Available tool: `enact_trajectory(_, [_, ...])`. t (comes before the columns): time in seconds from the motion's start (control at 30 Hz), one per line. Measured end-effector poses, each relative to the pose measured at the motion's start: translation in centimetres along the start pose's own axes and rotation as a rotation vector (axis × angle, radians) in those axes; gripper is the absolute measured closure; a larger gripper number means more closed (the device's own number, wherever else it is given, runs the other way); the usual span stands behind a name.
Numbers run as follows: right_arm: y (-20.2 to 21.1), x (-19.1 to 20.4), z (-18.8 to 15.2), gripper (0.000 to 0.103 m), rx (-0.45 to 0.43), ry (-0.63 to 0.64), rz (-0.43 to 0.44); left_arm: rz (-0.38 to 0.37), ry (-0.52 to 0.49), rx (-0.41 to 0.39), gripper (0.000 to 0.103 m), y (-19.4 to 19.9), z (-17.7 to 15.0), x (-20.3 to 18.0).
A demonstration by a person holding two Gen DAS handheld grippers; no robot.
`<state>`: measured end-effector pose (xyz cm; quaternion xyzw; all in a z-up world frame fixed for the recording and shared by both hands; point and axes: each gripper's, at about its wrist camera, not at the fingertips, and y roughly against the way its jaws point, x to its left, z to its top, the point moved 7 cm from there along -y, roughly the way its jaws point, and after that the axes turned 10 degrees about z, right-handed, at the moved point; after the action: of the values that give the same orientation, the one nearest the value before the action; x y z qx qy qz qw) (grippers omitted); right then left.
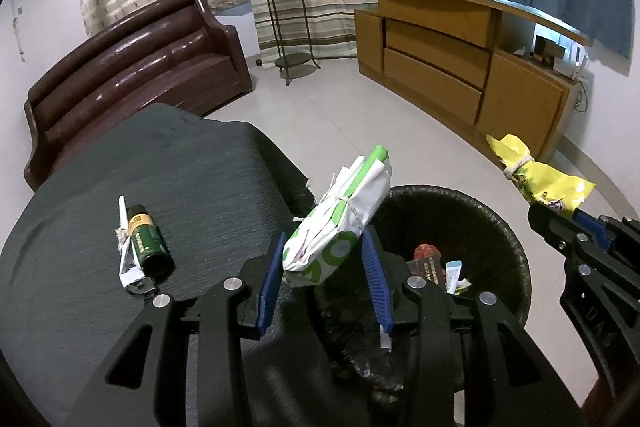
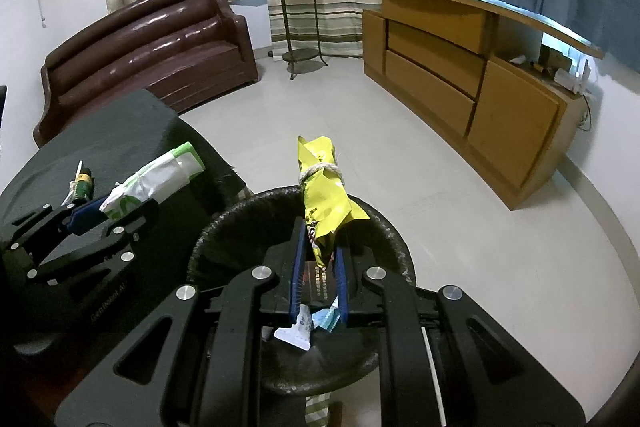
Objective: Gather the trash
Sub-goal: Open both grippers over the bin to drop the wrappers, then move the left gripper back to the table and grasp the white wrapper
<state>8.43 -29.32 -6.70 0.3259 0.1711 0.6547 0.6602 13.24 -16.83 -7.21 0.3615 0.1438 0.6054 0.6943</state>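
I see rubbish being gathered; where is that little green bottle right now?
In the left wrist view, the green bottle lies on its side on the dark table, left of the left gripper and its white-green packet.

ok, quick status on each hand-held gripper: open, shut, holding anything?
Left hand-held gripper: shut on the white-and-green string-tied paper packet.
Right hand-held gripper: shut on the yellow string-tied crinkled wrapper.
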Motion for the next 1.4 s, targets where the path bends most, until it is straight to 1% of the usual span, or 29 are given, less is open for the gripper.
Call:
enact_trajectory(0.07, [-0.2,-0.2,0.0,0.088,-0.001,-0.007,-0.007,-0.002,-0.001,0.001,0.063,0.0,0.0,-0.2])
enact_trajectory(0.1, [-0.3,-0.3,0.0,0.085,0.001,-0.019,-0.004,-0.002,-0.002,0.003,0.063,-0.1,0.0,-0.2])
enact_trajectory(0.13, [-0.4,-0.5,-0.1,0.08,0.002,-0.027,-0.005,-0.001,-0.003,0.008,0.058,-0.1,0.0,-0.2])
enact_trajectory(0.17, [-0.4,-0.7,-0.1,0.073,-0.003,-0.037,-0.009,-0.001,0.001,0.009,0.049,-0.1,0.0,-0.1])
enact_trajectory(0.23, [-0.4,-0.9,-0.2,0.072,-0.004,-0.04,-0.014,0.004,0.012,0.004,0.042,0.0,0.1,-0.2])
enact_trajectory(0.53, [-0.4,-1.1,-0.2,0.07,-0.007,-0.044,-0.016,0.009,0.015,0.001,0.039,0.1,0.0,-0.2])
enact_trajectory(0.73, [-0.4,-1.1,-0.2,0.066,-0.007,-0.043,-0.014,0.006,0.023,0.007,0.037,0.2,0.1,0.1])
enact_trajectory(1.2, [-0.7,0.5,-1.0,0.065,0.018,-0.013,0.013,0.031,0.067,0.01,0.035,0.9,-0.4,3.1])
enact_trajectory(1.4, [-1.0,2.7,-1.3,0.064,0.035,0.016,0.038,0.051,0.09,0.03,0.034,1.0,-1.5,5.1])
